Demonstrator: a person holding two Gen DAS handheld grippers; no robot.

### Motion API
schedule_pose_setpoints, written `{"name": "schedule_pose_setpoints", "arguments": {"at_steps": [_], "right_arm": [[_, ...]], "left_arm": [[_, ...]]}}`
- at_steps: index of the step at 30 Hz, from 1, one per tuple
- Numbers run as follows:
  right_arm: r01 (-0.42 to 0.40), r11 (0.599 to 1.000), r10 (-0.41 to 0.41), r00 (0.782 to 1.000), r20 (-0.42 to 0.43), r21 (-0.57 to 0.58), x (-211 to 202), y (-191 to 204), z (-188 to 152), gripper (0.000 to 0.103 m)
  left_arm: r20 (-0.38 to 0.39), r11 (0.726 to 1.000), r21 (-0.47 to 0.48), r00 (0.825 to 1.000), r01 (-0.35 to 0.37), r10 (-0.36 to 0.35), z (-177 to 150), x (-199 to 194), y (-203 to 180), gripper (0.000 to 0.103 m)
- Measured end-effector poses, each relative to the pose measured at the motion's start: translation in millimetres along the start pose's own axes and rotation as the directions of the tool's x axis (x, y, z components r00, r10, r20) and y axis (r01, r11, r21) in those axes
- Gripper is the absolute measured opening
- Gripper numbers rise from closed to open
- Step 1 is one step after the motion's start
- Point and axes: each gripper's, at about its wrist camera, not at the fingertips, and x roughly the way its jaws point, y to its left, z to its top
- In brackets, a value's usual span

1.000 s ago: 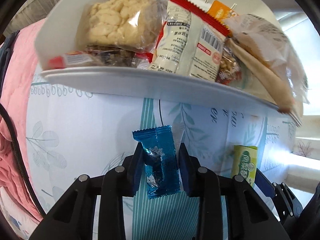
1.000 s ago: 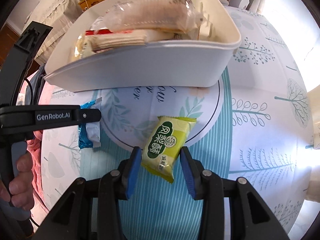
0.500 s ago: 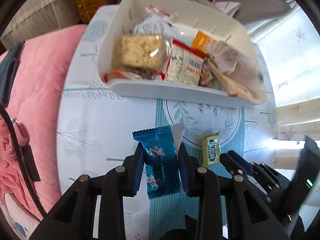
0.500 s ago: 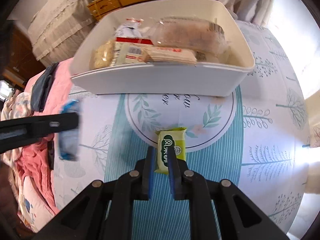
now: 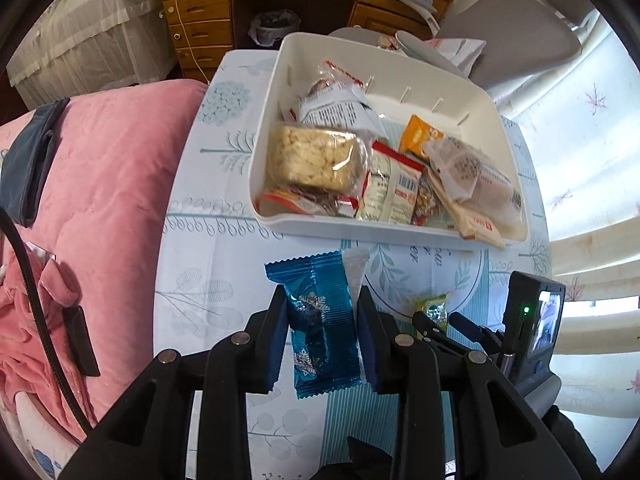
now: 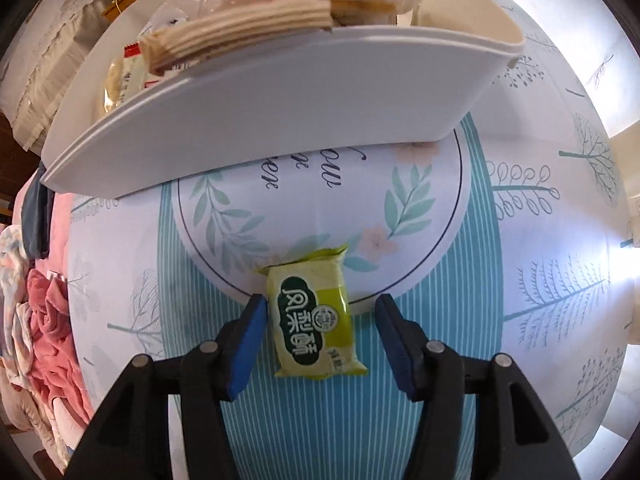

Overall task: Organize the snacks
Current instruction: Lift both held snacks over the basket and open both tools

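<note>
Tablecloth (image 6: 520, 300): leaf-and-tree print w/ teal stripes; work surface for both grippers; pink bedding (image 5: 100, 184) alongside.
White bin (image 5: 280, 104): sits at far side of cloth, already crowded w/ snacks, so prob. the collecting spot; rice-puff cake pack (image 5: 312, 156) at its left, wafer packs (image 6: 240, 36) poking over the near rim; seen from higher up than 0.5 s ago in left view, much closer and lower in right view.
Left gripper (image 5: 322, 332): tongs clamped on blue snowflake packet (image 5: 320, 316), held upright and clear of the cloth, short of the bin; grip unchanged from 1 s ago; judged ready to carry over the near rim.
Right gripper (image 6: 318, 336): tongs apart, straddling the green pineapple-cake packet (image 6: 314, 318); left pad just touching, right pad w/ a gap; 0.5 s ago they were nearly together behind it, now spread and lower.
Green packet: lies flat on cloth, near side of printed circle, well short of bin; not yet gripped; closing on it looks like the next step.
</note>
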Motion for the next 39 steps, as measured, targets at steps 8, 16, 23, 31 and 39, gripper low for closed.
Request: {"name": "schedule_pose_setpoints", "arguments": {"at_steps": [8,16,23,31,39], "right_arm": [[0.058,0.997,-0.057,0.998,0.017,-0.044,4,16,15,0.038],[0.006,1.0,-0.008,0.998,-0.068,-0.022,1,17,18,0.038],[-0.106,0.994,0.109,0.98,-0.164,0.025,-8,21,8,0.038],[-0.201,0.979,0.193,0.972,-0.134,-0.045,-54,34,18,0.038],[-0.211,0.965,0.217,0.976,0.024,-0.156,-107,41,34,0.038]], "left_arm": [[0.007,1.0,-0.006,1.0,0.002,-0.002,11,-2,5,0.03],[0.002,1.0,0.014,1.0,0.016,-0.016,20,-9,0,0.031],[-0.019,0.998,0.034,0.999,0.051,-0.05,39,-18,-8,0.031],[0.004,0.994,0.081,0.997,0.076,-0.077,66,-33,-25,0.031],[0.056,0.99,0.097,0.993,0.099,-0.105,92,-41,-41,0.031]]}}
